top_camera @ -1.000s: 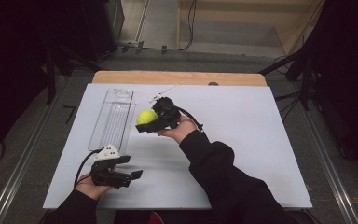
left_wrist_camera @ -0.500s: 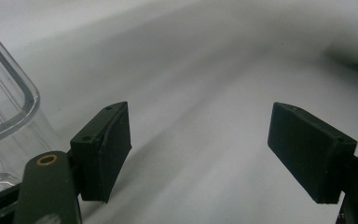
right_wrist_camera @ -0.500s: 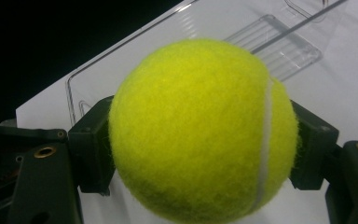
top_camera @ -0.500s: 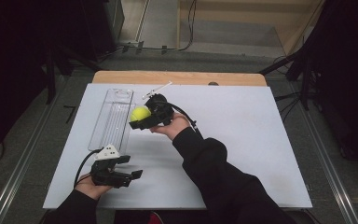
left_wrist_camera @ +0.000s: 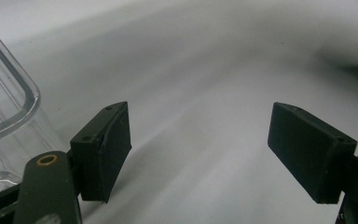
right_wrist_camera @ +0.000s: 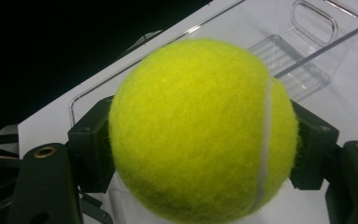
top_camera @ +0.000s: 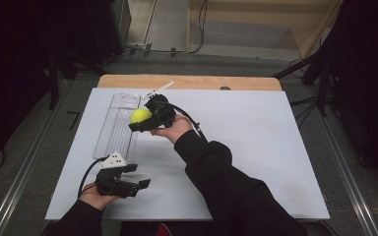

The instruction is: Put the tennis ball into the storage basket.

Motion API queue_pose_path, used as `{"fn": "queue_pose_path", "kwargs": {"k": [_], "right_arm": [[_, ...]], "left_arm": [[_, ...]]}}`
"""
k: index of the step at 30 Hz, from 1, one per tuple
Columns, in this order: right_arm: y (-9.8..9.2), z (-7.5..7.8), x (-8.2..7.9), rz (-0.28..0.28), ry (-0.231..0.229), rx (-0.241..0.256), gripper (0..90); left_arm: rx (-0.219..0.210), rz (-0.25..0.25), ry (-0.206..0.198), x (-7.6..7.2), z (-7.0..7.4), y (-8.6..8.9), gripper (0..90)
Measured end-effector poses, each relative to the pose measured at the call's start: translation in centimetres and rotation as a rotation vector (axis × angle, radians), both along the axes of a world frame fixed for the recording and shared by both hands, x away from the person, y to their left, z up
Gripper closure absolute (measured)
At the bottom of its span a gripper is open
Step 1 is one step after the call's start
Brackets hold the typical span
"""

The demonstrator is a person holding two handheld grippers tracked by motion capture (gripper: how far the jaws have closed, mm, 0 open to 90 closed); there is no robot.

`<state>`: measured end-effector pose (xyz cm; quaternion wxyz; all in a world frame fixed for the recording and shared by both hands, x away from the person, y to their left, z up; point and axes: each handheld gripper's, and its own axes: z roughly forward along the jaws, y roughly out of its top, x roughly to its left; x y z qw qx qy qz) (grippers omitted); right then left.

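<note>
Over the clear tray (top_camera: 109,132) at the table's left, the tennis ball (top_camera: 139,115), pinched in the right gripper (top_camera: 141,122), has been carried leftward, so a drop-in looks close, while the left gripper (top_camera: 134,176) is held spread near the front edge.

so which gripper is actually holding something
The right gripper: its jaws clamp the tennis ball over the clear tray. The left gripper is open, holding nothing.

Right tool (top_camera: 137,124) raised at arm's reach, jaws clamped; left tool (top_camera: 140,176) low, near body, jaws apart.
</note>
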<state>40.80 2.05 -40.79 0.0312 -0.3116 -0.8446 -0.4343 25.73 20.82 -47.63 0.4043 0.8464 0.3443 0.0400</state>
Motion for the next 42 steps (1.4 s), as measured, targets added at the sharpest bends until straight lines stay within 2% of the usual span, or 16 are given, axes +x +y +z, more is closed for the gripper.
{"fn": "queue_pose_path", "kwargs": {"k": [5,9,16,22,42], "right_arm": [[0.7,0.2,0.4,0.005,-0.001,-0.007,23.2],[1.2,0.1,0.9,0.01,0.015,-0.002,23.2],[2.2,0.2,1.3,0.012,-0.005,-0.026,23.2],[2.9,0.2,1.6,0.016,-0.006,-0.018,23.1],[6.1,-0.4,2.6,0.025,-0.006,-0.042,23.1]], "left_arm": [[0.002,-0.001,0.001,0.0,0.0,0.0,22.1],[0.002,0.0,0.001,0.1,-0.1,0.1,22.1],[0.001,0.0,0.001,0.1,-0.1,0.1,22.1],[0.002,-0.001,0.004,0.0,-0.1,0.0,22.1],[0.002,-0.003,0.008,0.0,-0.1,0.1,22.1]]}}
